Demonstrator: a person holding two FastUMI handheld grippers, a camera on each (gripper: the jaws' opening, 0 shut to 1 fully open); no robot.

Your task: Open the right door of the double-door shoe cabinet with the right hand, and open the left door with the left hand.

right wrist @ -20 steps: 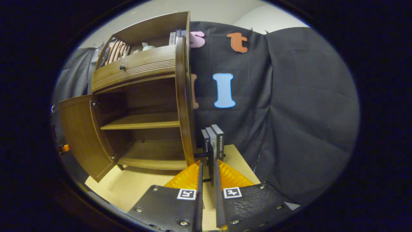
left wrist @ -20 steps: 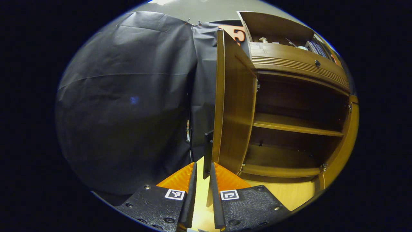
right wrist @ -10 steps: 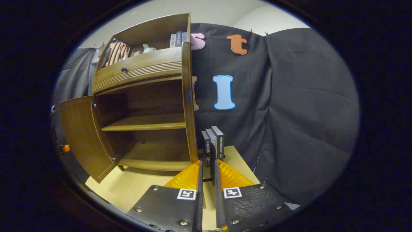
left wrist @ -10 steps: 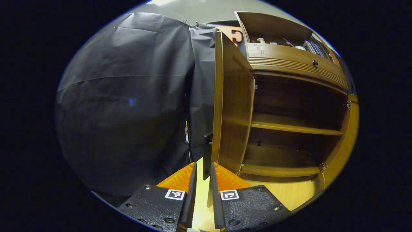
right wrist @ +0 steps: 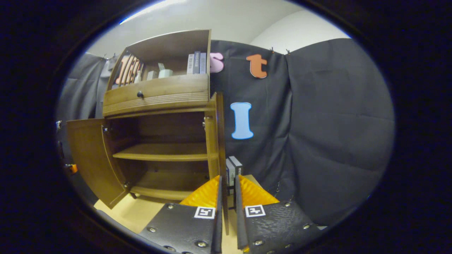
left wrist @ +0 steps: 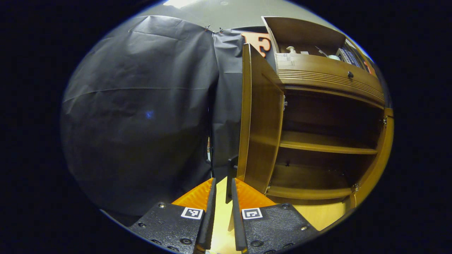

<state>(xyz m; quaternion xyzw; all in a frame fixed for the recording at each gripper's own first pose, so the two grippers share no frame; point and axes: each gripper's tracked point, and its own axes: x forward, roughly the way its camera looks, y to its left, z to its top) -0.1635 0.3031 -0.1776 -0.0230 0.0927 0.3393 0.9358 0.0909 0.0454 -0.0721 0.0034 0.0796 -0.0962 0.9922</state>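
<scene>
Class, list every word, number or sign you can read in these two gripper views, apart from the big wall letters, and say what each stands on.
No text here is legible.
Standing books beside the cabinet: spine print too small to read.
Top-shelf books: spines blurred.
Square markers on the right gripper: black-and-white coded patterns, no words.
</scene>
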